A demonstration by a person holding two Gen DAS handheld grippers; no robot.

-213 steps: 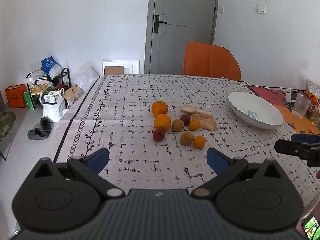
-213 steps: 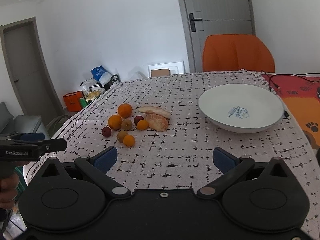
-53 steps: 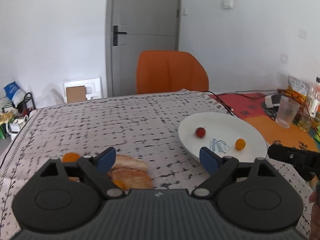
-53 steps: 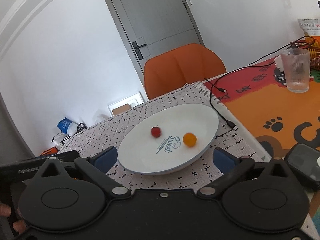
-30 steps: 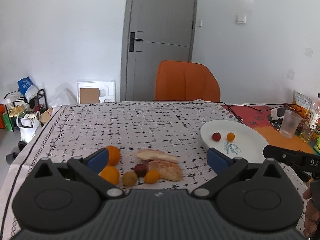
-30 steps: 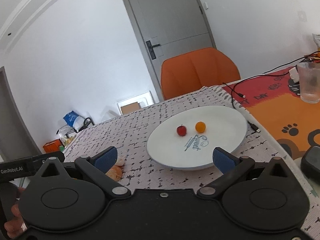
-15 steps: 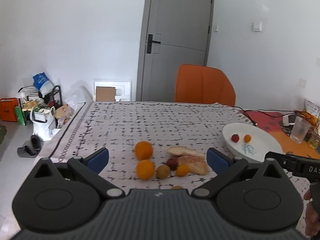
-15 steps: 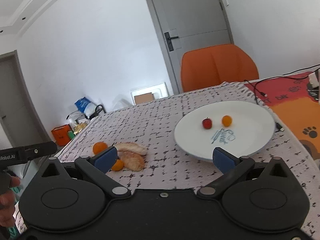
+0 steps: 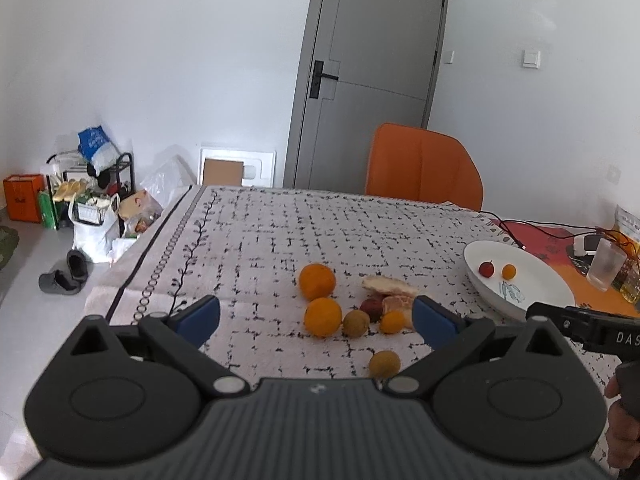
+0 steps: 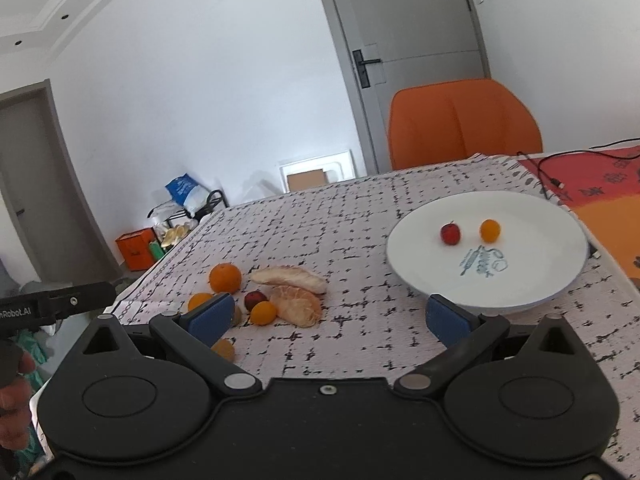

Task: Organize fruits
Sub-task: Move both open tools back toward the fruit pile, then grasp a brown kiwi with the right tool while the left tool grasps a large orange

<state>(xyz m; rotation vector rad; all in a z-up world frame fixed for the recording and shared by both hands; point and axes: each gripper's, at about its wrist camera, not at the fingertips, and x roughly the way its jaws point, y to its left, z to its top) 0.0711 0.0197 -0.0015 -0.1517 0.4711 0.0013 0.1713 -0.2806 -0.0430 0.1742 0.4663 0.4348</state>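
Observation:
A pile of fruit lies on the patterned tablecloth: two oranges (image 9: 317, 281) (image 9: 323, 317), a brown kiwi (image 9: 355, 323), a dark plum (image 9: 371, 307), a small orange fruit (image 9: 392, 321), peeled pomelo pieces (image 10: 296, 305) and another brown fruit (image 9: 384, 364) nearer me. A white plate (image 10: 520, 280) on the right holds a small red fruit (image 10: 450, 233) and a small orange fruit (image 10: 490, 230). My left gripper (image 9: 316, 318) is open and empty, above the table before the pile. My right gripper (image 10: 328, 316) is open and empty, between pile and plate.
An orange chair (image 9: 424, 168) stands behind the table. A clear glass (image 9: 607, 264), cables and an orange mat (image 10: 600, 208) lie to the right of the plate. Bags and a rack (image 9: 88, 196) stand on the floor left of the table edge.
Both grippers have swung left from the plate toward the fruit pile. The red and small orange fruits, once in the pile, now lie in the plate.

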